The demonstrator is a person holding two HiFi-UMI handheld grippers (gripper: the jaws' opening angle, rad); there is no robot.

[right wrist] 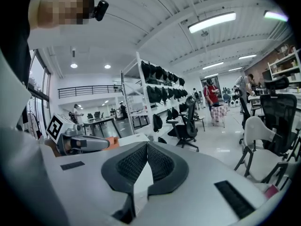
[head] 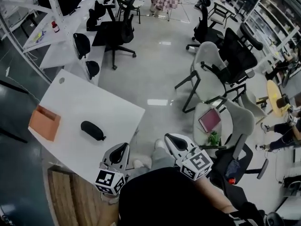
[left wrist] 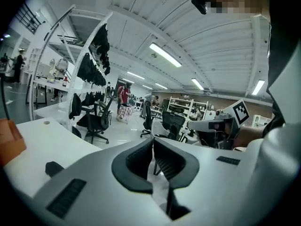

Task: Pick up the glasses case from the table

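The black, oval glasses case [head: 92,130] lies on the white table [head: 70,98], left of the person. In the left gripper view only its dark end [left wrist: 53,168] shows, low on the left over the table top. My left gripper [head: 123,146] hovers by the table's near right corner, short of the case, with its jaws shut and nothing between them [left wrist: 153,141]. My right gripper [head: 168,137] is over the floor to the right of the table, well away from the case. Its jaws are also shut and empty [right wrist: 147,145].
An orange box [head: 44,122] sits on the table left of the case. A white office chair [head: 221,121] with a red book [head: 209,119] on its seat stands at the right. More black chairs [head: 117,32] and desks stand further off across the glossy floor.
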